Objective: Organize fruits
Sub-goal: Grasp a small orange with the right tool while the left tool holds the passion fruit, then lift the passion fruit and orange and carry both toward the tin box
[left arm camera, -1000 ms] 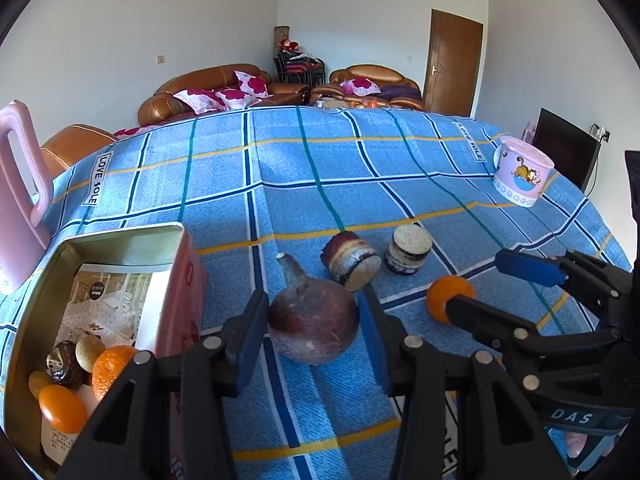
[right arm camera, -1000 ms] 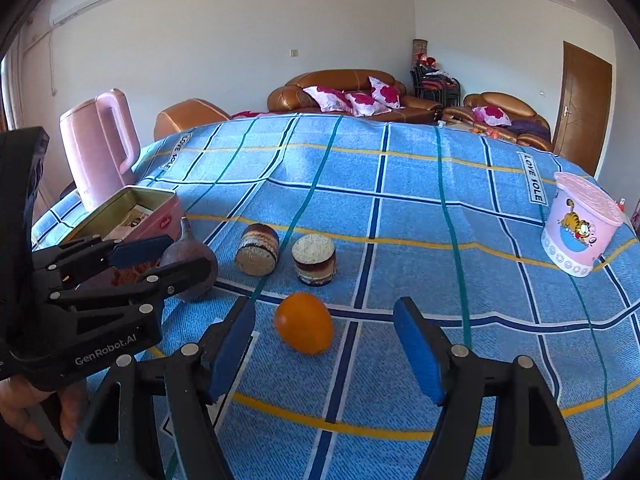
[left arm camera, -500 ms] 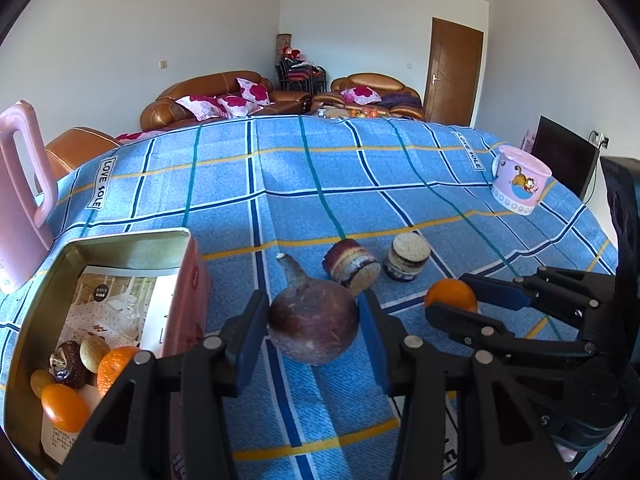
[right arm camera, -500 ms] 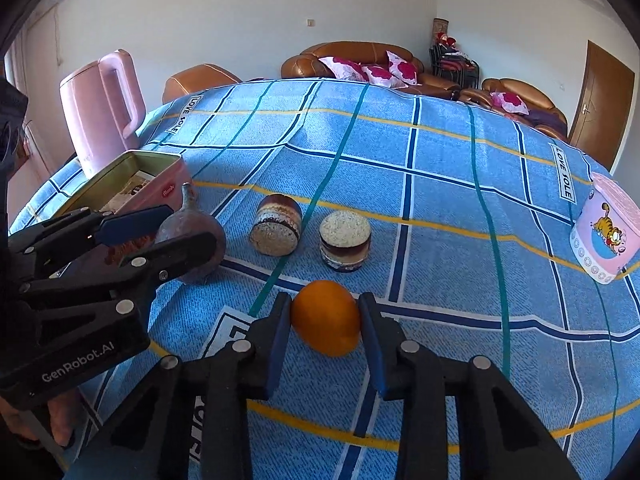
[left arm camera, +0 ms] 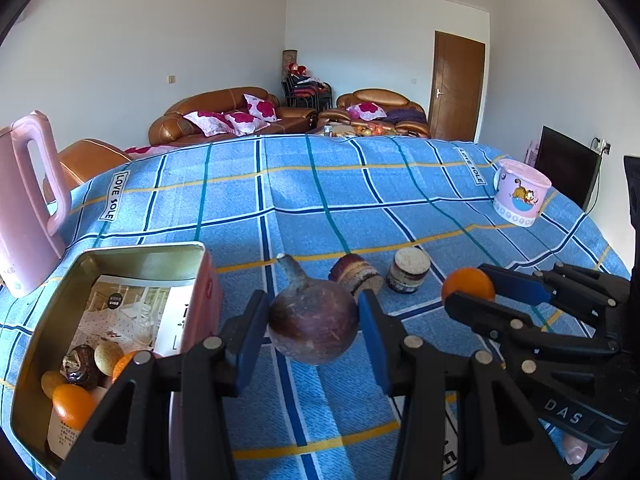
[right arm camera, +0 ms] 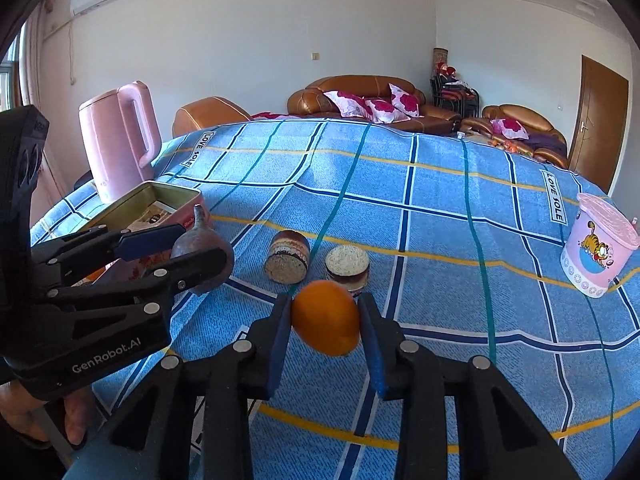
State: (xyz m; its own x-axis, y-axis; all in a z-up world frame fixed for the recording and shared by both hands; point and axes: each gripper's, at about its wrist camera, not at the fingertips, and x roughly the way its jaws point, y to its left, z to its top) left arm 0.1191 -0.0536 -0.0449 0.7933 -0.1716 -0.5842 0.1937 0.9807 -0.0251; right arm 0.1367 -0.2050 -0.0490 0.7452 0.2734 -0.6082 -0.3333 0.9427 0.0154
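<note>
Fruit tally, partly sorted: several small fruits lie in the open metal tin with pink sides [left arm camera: 202, 280]; left claw [left arm camera: 312, 332] clenched on the brown-purple long-necked round fruit [left arm camera: 312, 328], right claw [right arm camera: 325, 328] on the smooth orange fruit [right arm camera: 325, 322], both above the blue plaid-covered table [right arm camera: 440, 216], untinned.

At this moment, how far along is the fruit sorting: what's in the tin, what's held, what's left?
Done: a few fruits, including two oranges, already lie in the tin. In hand: the left gripper is shut on the purple fruit, and the right gripper is shut on the orange; neither has reached the tin. Left: both fruits must go in. The two small jars stand on the cloth, untouched.
</note>
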